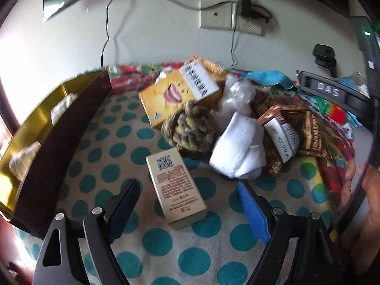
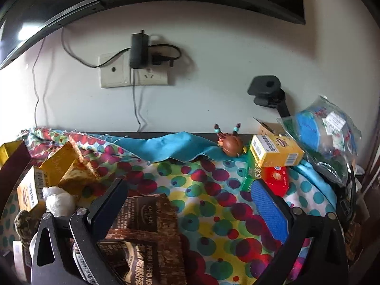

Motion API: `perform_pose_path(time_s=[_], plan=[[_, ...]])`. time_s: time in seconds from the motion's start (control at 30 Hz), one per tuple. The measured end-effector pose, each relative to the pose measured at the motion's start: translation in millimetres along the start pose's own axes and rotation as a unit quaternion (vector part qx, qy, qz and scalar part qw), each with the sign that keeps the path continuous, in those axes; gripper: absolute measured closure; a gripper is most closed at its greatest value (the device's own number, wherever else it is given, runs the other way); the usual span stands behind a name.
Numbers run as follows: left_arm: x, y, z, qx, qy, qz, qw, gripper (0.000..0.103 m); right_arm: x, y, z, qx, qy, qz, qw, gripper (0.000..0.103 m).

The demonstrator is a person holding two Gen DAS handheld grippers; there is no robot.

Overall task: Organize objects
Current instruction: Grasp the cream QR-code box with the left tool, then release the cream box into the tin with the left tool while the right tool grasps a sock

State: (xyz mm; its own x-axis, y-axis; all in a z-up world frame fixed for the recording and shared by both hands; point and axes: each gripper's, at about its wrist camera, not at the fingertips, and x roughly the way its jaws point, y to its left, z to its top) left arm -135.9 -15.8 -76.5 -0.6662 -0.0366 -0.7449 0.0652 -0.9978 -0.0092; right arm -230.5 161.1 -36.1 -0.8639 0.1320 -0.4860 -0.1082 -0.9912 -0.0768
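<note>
Straddling a beige box [image 1: 174, 187], left gripper [image 1: 187, 204] jaws released; right gripper [image 2: 190, 204] jaws likewise released.

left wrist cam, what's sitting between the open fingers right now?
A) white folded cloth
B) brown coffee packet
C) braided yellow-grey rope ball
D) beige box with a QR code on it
D: the beige box with the QR code lies on the polka-dot cloth between the fingers of the open left gripper, untouched; the white cloth, the rope ball and the brown packet sit farther back in the pile.
</note>
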Motion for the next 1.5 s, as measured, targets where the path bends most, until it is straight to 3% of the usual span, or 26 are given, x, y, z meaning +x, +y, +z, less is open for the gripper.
perform_pose_path(time_s=[0.1, 0.13, 0.17, 0.23, 0.67, 0.93, 1.13, 1.33, 1.5], plan=[[4.8, 6.8, 2.7, -0.021, 0.016, -0.003, 0.9996, 0.022, -6.8, 9.7, 5.0, -0.018, -0.013, 0.0, 1.0, 0.0], [4.1, 7.2, 3.5, -0.023, 0.015, 0.0, 0.9996, 0.034, -9.1, 10.4, 5.2, -0.019, -0.017, 0.0, 1.0, 0.0], [4.1, 7.5, 4.6, -0.022, 0.012, 0.006, 0.9997, 0.055, -9.9, 9.8, 5.1, -0.016, -0.018, 0.001, 1.0, 0.0], [3.4, 7.7, 6.0, -0.021, 0.004, 0.015, 0.9996, 0.073, -8.7, 7.5, 5.0, -0.004, -0.01, 0.005, 1.0, 0.0], [-12.8, 21.2, 6.8, -0.026, -0.017, 0.015, 0.9994, 0.073, -6.3, 12.3, 4.6, -0.017, -0.007, 0.016, 1.0, 0.0], [-44.5, 54.9, 33.9, -0.044, -0.06, 0.031, 0.9968, 0.073, -6.0, 12.9, 4.9, -0.021, -0.007, 0.014, 1.0, 0.0], [-59.5, 104.7, 54.4, -0.066, -0.081, 0.074, 0.9917, 0.073, -6.2, 13.6, 4.9, -0.022, -0.007, 0.015, 1.0, 0.0], [-56.9, 161.7, 52.0, -0.103, -0.07, 0.122, 0.9847, 0.073, -7.2, 17.2, 5.3, -0.032, -0.011, 0.032, 0.999, 0.0], [-47.5, 185.2, 38.6, -0.121, -0.049, 0.14, 0.9815, 0.073, -10.7, 27.0, 5.9, -0.059, -0.014, 0.068, 0.996, 0.0]])
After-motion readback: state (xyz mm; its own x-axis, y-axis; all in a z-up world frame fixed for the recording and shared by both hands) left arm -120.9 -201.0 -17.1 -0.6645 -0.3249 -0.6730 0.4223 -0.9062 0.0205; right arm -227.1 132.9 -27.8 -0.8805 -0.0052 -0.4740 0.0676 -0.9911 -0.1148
